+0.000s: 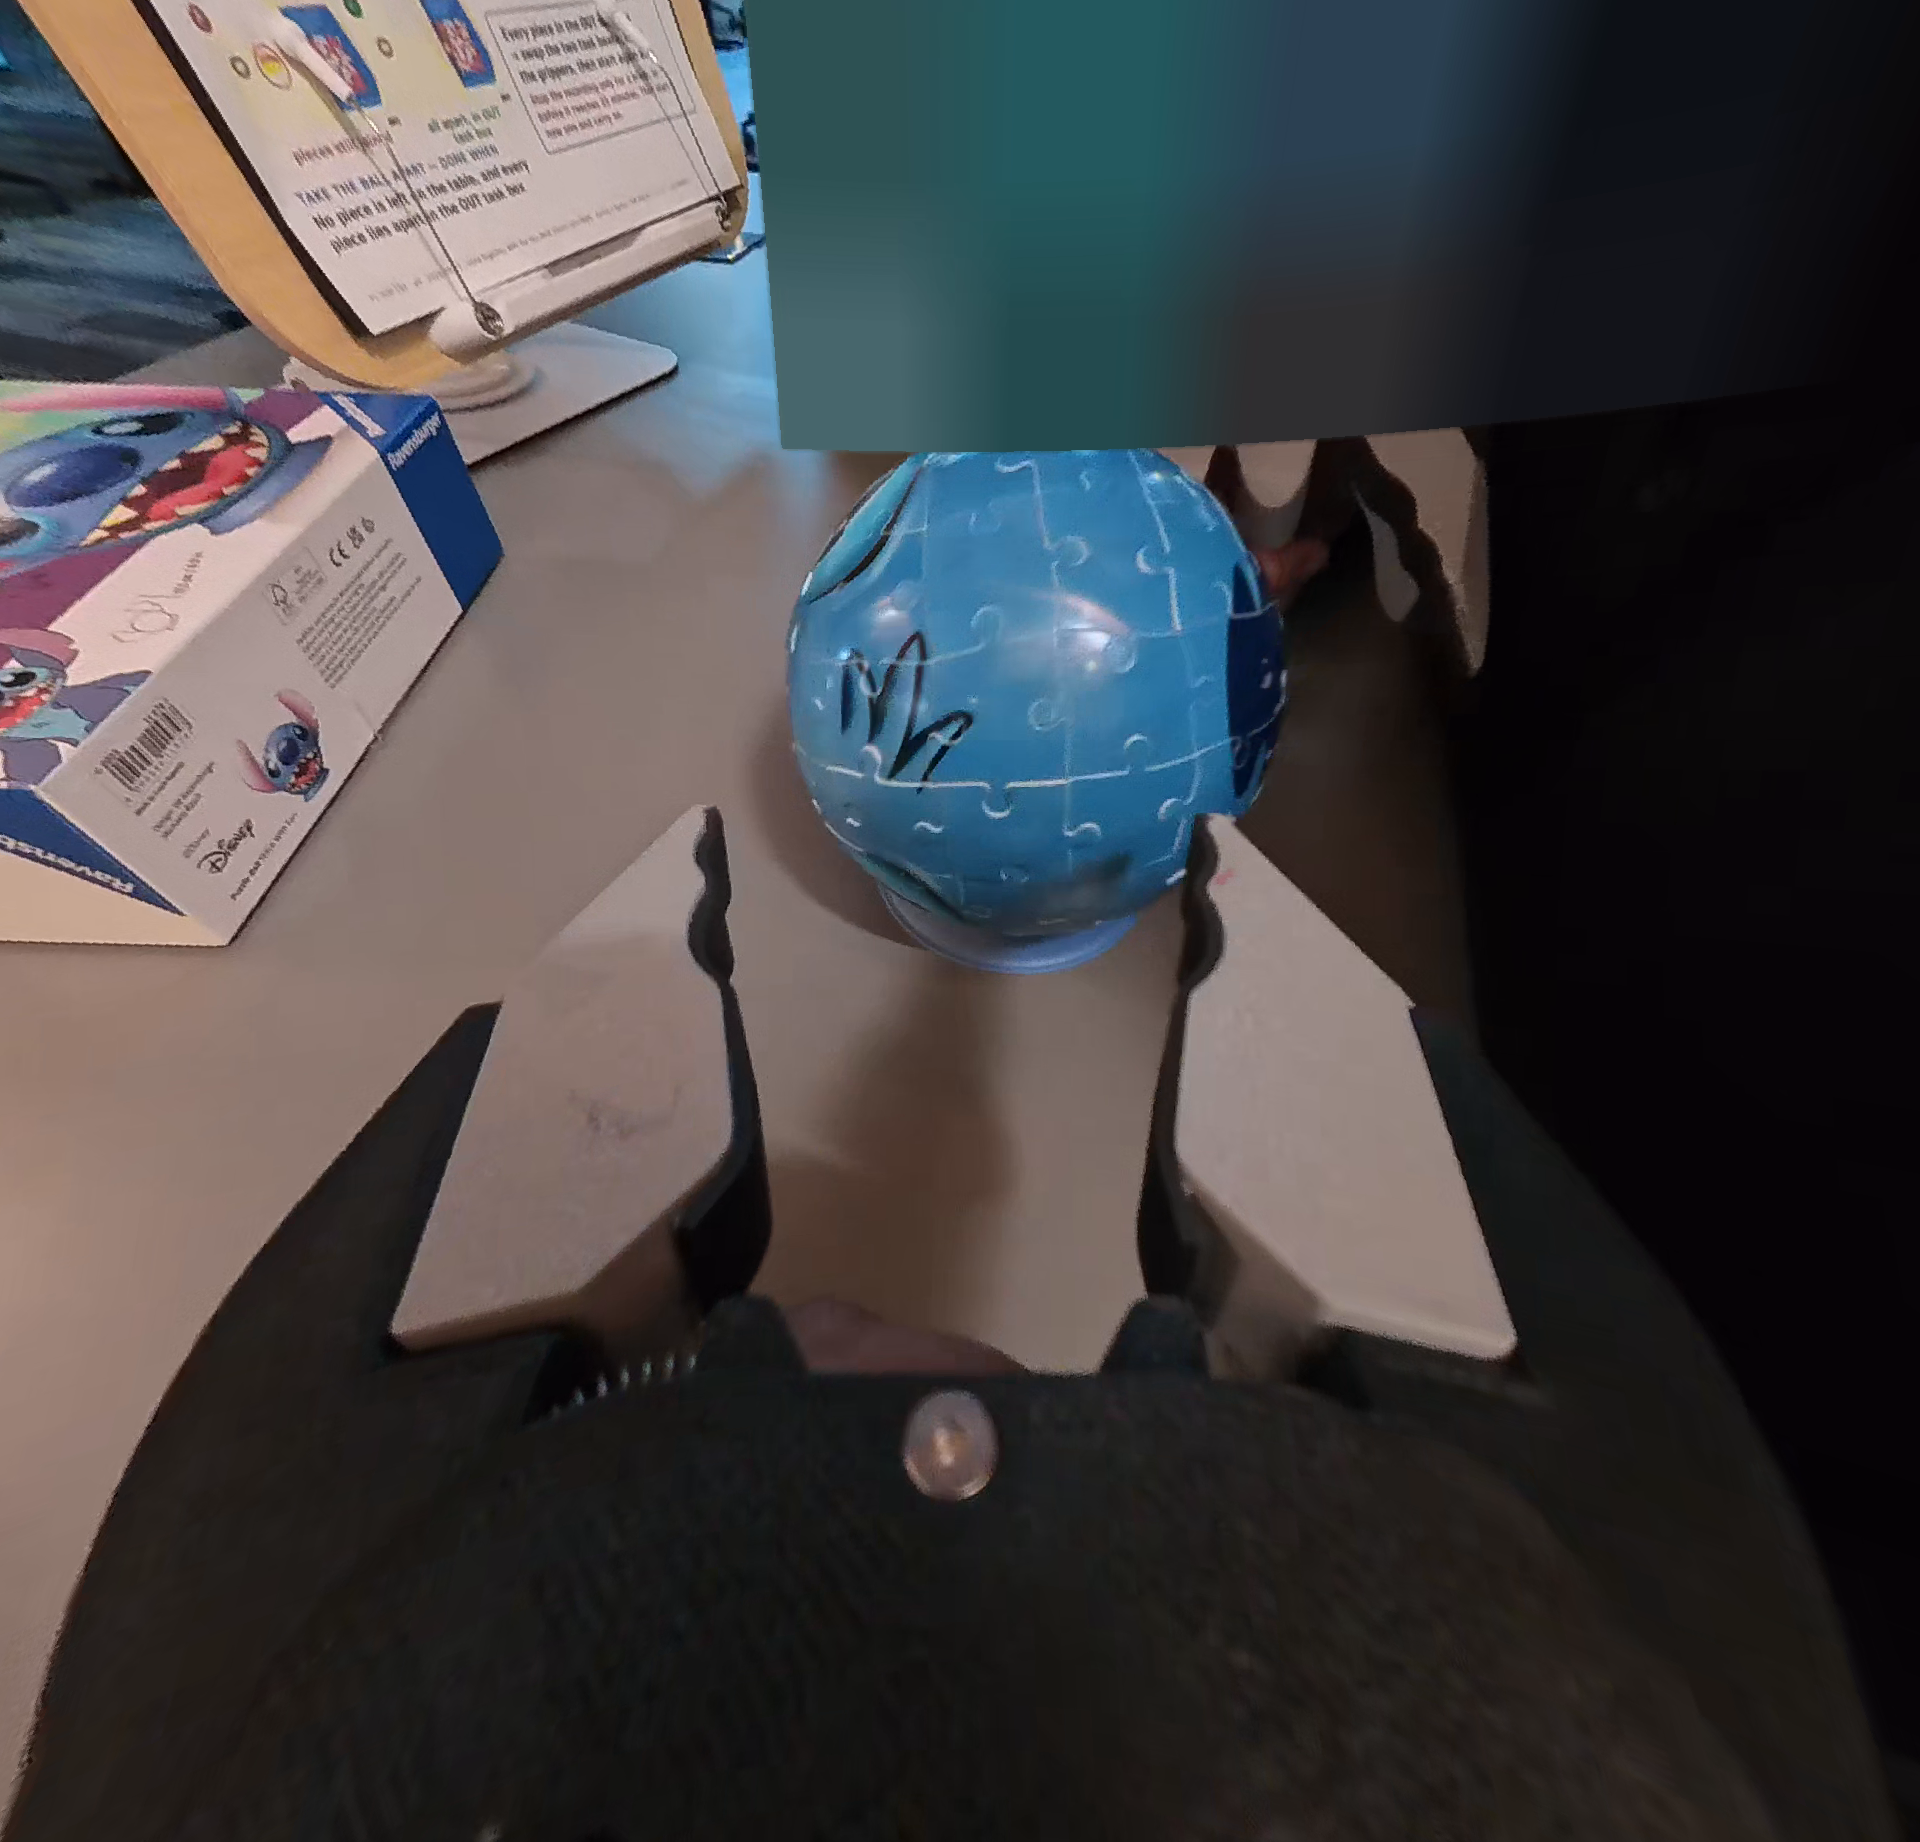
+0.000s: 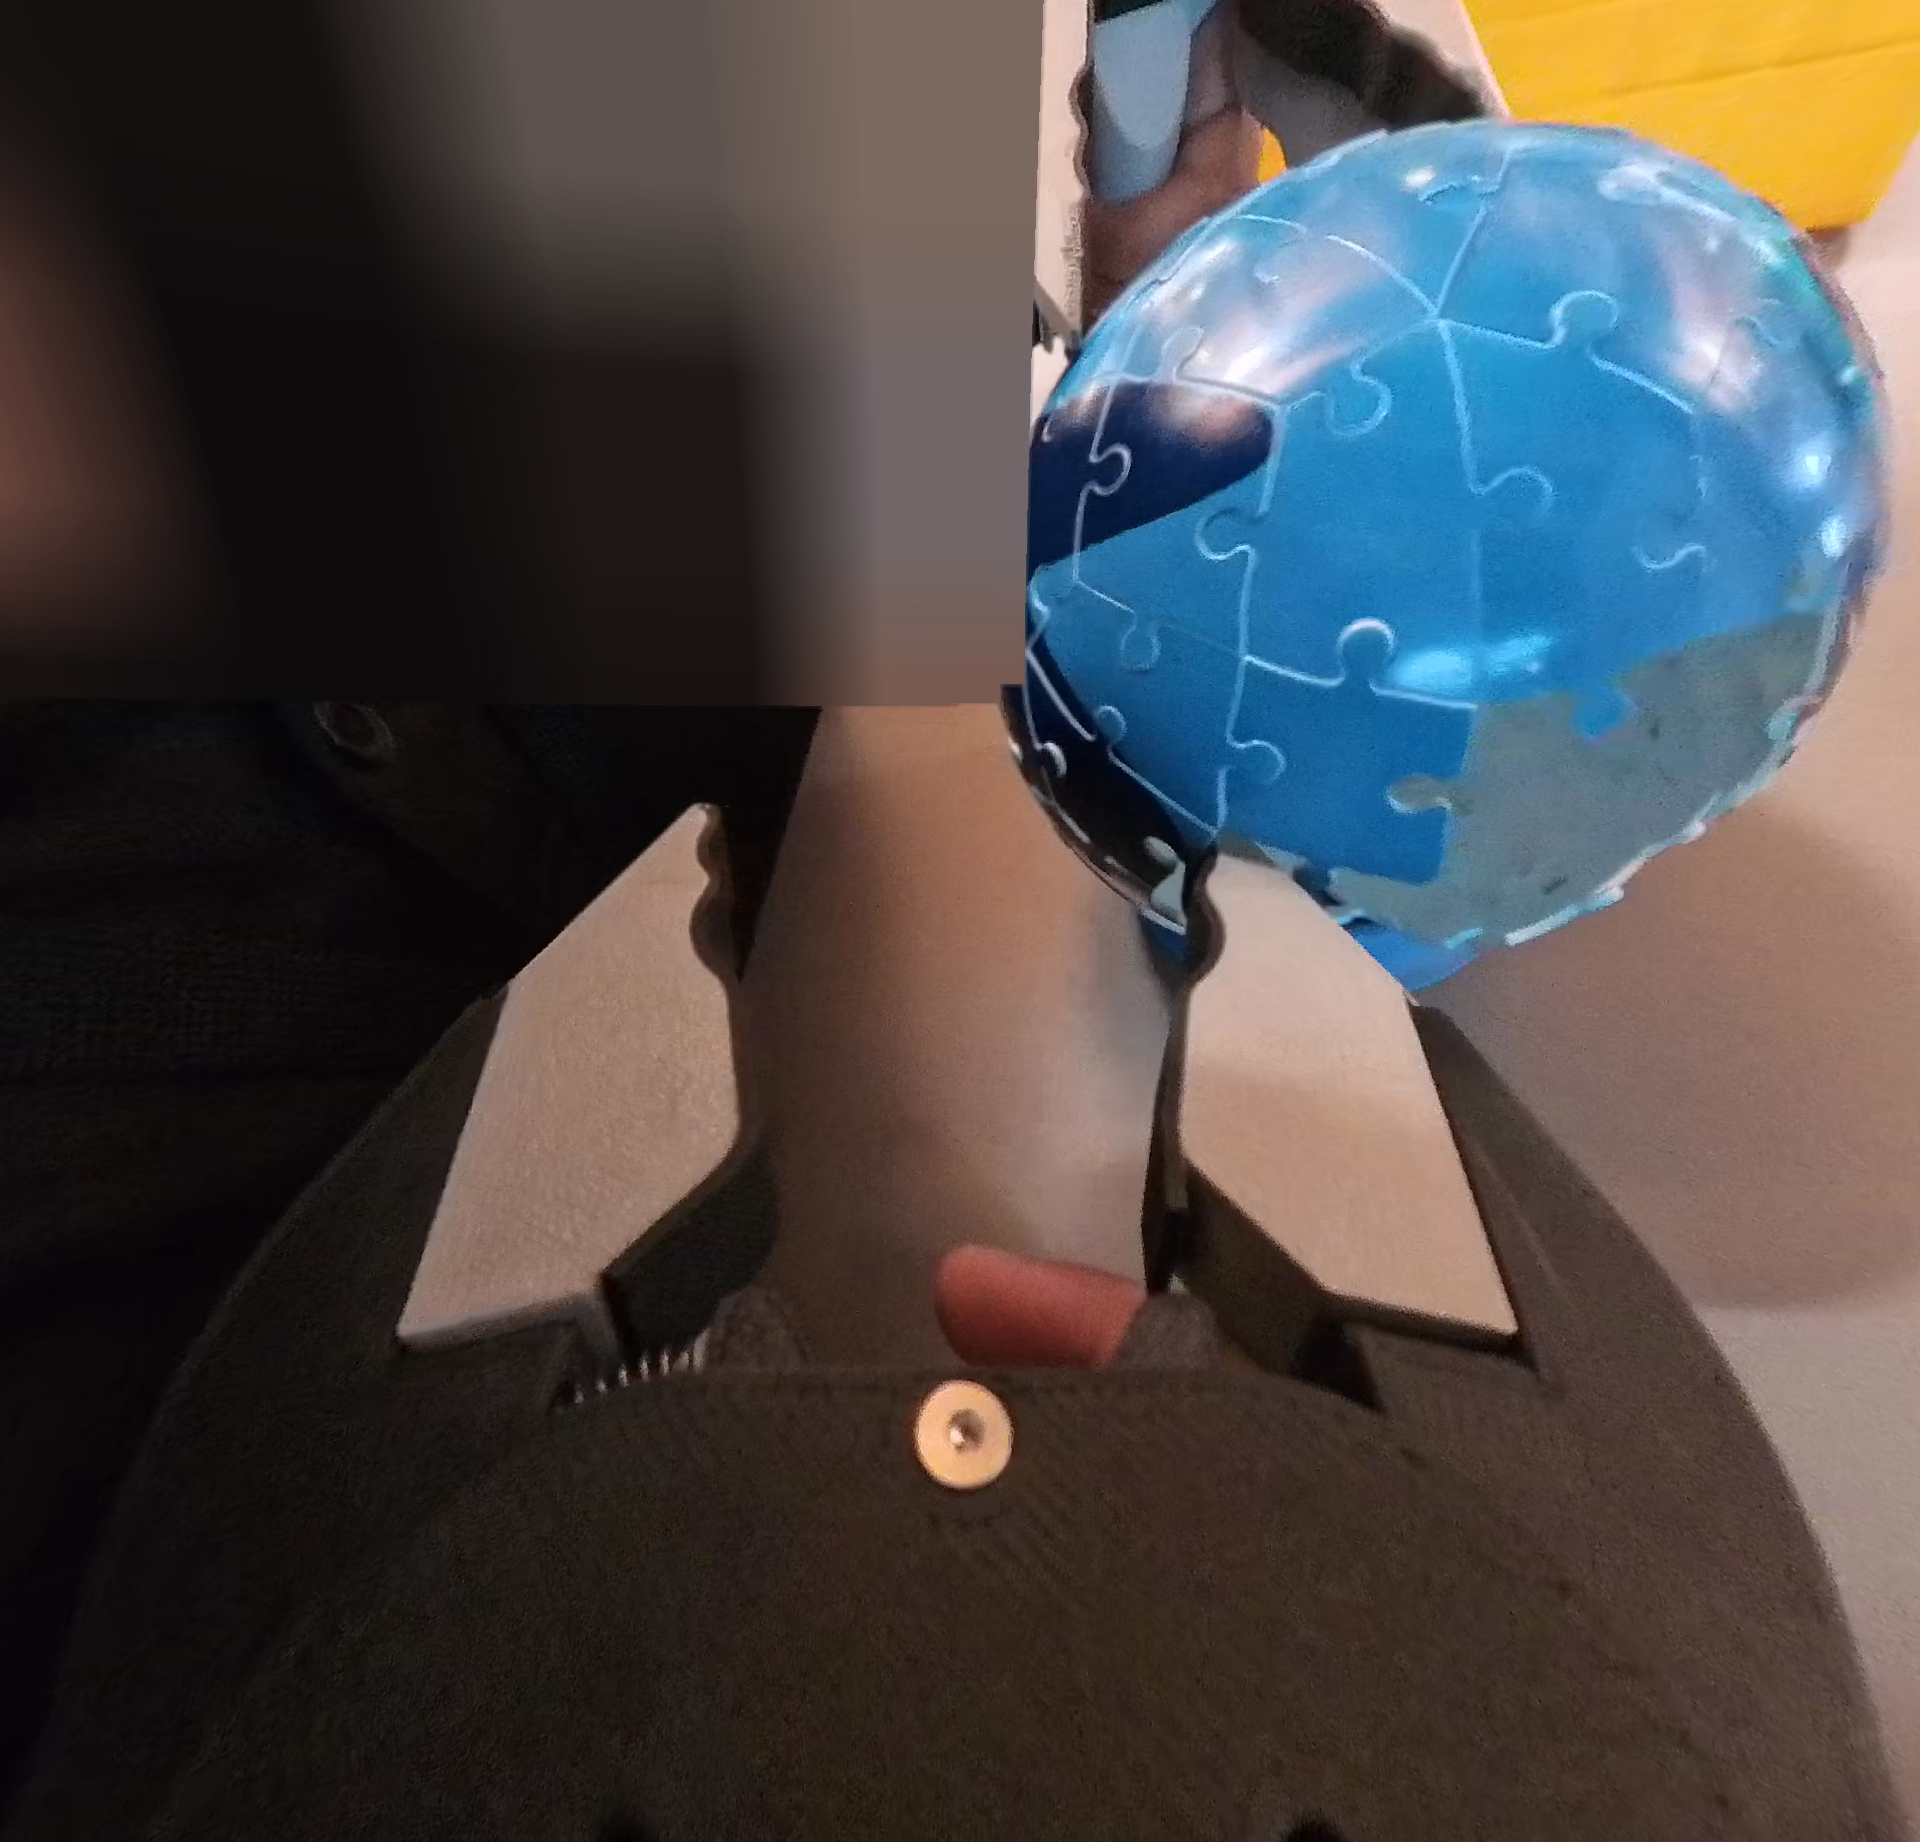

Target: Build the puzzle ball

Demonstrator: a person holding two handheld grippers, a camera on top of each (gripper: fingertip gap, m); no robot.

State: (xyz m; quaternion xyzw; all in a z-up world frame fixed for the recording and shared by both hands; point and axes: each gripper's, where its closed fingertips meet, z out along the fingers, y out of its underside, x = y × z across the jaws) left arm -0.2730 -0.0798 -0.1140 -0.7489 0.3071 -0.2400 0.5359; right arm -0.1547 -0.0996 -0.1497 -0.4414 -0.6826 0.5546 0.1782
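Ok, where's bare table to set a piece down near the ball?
Bare table lies between the puzzle box and the puzzle ball, and in front of the ball between the open left gripper fingers. Crowded: behind the ball, where the right gripper sits, and the document stand corner.

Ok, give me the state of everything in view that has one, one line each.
Puzzle ball: assembled on most of its surface, sitting on its blue stand; right wrist view shows a grey patch low on one side.
Left gripper: open, holding nothing, ball just ahead of it.
Right gripper: open, holding nothing, ball beside its right finger.
Puzzle box: lying on the table, appears closed.
Instruction sheet: propped on a tilted stand.
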